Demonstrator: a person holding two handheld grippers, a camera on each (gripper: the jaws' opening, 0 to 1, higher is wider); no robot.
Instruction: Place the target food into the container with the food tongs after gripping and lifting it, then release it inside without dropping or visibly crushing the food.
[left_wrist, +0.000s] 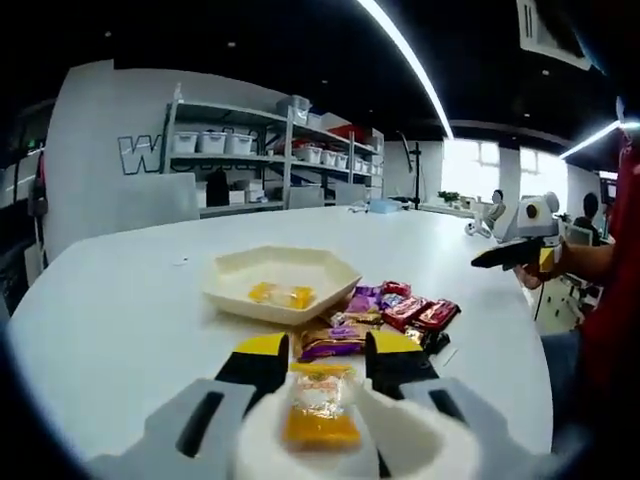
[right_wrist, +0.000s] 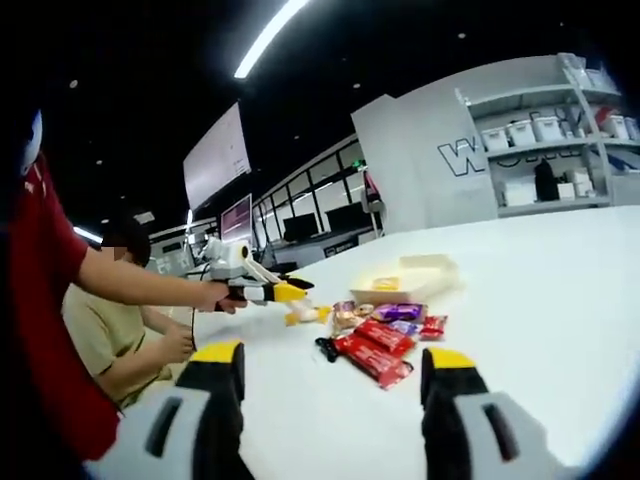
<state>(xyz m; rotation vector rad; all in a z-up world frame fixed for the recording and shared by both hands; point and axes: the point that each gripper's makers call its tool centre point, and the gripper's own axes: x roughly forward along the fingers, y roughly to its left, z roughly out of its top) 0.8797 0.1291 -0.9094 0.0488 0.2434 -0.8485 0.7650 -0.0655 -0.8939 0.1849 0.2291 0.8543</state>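
Note:
My left gripper (left_wrist: 328, 352) is shut on white food tongs (left_wrist: 400, 440), which pinch an orange snack packet (left_wrist: 320, 410) just in front of the jaws. Beyond it a cream hexagonal tray (left_wrist: 232, 272) holds a yellow packet (left_wrist: 280, 295). Purple and red snack packets (left_wrist: 400, 312) lie beside the tray. In the right gripper view, my left gripper (right_wrist: 285, 292) is raised over the table with the orange packet (right_wrist: 305, 316) hanging below, left of the snack pile (right_wrist: 385, 335) and tray (right_wrist: 432, 268). My right gripper (right_wrist: 330, 362) is open and holds nothing; it also appears at the right (left_wrist: 505, 256).
The round white table (left_wrist: 130, 320) has bare room on the left and far side. Shelves with bins (left_wrist: 270, 150) stand against the back wall. A seated person (right_wrist: 130, 330) is beyond the table edge, near wall screens (right_wrist: 215, 155).

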